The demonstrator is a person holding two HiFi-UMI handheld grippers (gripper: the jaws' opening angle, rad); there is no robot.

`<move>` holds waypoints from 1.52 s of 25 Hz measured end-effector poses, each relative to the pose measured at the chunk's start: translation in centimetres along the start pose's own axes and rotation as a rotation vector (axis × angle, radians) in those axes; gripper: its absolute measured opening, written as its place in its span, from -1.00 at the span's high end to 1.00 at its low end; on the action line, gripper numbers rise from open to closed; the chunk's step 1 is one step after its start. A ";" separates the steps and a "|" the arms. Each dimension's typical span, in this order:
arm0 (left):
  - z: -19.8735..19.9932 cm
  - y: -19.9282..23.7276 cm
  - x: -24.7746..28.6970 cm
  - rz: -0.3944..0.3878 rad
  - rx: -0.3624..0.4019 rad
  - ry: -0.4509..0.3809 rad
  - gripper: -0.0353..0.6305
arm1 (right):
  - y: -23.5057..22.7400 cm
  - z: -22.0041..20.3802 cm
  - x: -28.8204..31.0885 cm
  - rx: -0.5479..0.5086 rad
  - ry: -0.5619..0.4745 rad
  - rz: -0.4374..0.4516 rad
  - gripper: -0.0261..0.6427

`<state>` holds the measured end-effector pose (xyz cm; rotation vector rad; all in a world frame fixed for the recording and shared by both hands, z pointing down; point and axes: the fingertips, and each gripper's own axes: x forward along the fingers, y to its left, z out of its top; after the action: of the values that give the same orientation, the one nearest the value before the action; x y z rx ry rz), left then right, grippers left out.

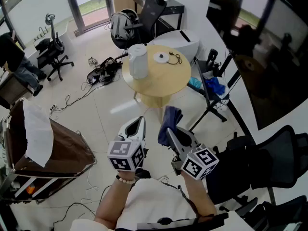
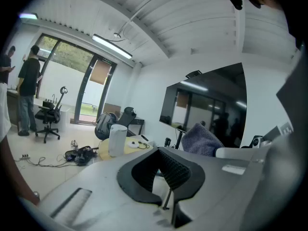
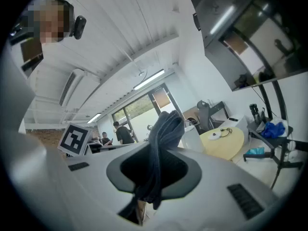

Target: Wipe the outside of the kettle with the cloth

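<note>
One white kettle stands on the round table, well ahead of the two hand-held grippers. The right hand-held gripper is clamped on the single dark blue cloth, which bunches up out of its jaws. The left hand-held gripper is fully closed and holds nothing.

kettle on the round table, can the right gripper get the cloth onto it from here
Probably not yet: the right gripper, shut on the cloth, is well short of the kettle on the round table. Only floor lies between, so stepping closer should do.
</note>
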<state>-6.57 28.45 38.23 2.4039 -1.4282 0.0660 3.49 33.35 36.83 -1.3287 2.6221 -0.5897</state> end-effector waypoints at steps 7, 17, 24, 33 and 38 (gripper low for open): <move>-1.2 -0.6 -1.0 0.001 -0.007 0.015 0.89 | -0.4 -0.9 -1.5 0.034 0.009 -0.008 0.71; -3.2 0.5 -0.3 0.044 -0.022 0.025 0.89 | -1.6 -1.8 -1.0 0.055 0.031 0.019 0.71; -1.4 4.4 6.2 0.029 -0.045 0.013 0.89 | -5.2 0.0 4.2 0.025 0.037 -0.005 0.71; 3.0 13.6 15.5 0.035 -0.031 0.038 0.89 | -9.3 3.6 16.6 0.002 0.056 -0.021 0.71; 4.5 18.0 19.8 0.043 0.013 0.060 0.89 | -11.0 4.7 22.3 -0.014 0.079 -0.033 0.71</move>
<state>-12.92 2.54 43.03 2.3608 -1.4567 0.1576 -0.27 8.35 38.04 -1.3832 2.6755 -0.6427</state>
